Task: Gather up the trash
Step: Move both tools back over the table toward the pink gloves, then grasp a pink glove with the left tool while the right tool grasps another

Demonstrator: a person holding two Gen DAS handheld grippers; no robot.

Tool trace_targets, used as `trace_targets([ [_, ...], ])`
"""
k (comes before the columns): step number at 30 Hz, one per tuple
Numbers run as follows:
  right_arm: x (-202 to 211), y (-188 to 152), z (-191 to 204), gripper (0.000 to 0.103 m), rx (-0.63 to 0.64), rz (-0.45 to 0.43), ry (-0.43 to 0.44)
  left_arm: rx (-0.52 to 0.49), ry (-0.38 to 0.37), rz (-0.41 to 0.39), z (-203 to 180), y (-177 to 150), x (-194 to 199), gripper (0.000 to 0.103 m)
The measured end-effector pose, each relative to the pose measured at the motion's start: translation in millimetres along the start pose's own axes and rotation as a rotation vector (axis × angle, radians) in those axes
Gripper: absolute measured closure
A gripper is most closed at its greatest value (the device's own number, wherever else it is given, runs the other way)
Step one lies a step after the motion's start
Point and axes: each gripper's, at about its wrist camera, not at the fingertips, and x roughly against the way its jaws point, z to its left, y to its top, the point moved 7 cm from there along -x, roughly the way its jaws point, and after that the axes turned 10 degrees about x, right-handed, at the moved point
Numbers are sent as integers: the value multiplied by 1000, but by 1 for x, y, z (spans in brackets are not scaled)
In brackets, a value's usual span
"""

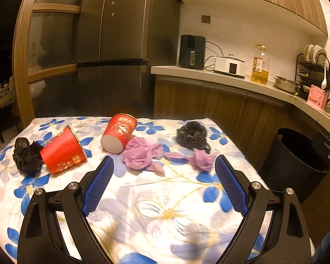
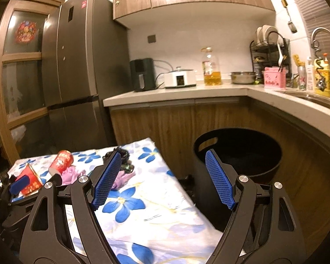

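Approach step: both left gripper point(image 1: 164, 164) and right gripper point(image 2: 164, 160) are held with jaws spread, empty; the pink crumpled bag point(image 1: 140, 154) should be pinched next, then dropped into the black bin point(image 2: 237, 151)

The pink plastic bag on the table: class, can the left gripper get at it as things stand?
Probably yes. The left gripper is open and empty, with the pink plastic bag lying just ahead on the flowered tablecloth; nothing lies between them.
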Motion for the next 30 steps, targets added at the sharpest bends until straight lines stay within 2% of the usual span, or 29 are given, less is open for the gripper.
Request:
trace_targets([
  [7,-24,-4,19,25,15,18,21,29,24,32,16,7,-44,14],
  [14,-50,-4,35,25,18,37,42,17,89,81,25,8,-93,14],
  [18,-62,-6,42,25,21,48,49,32,98,139,31,2,-116,21],
  [20,-68,-7,45,25,21,54,53,48,88,176,33,-2,-125,25],
  [26,-82,-9,53,25,22,69,70,80,96,282,41,-18,-148,50],
  [30,-91,-14,62,25,25,94,88,117,89,300,48,-22,-150,67],
])
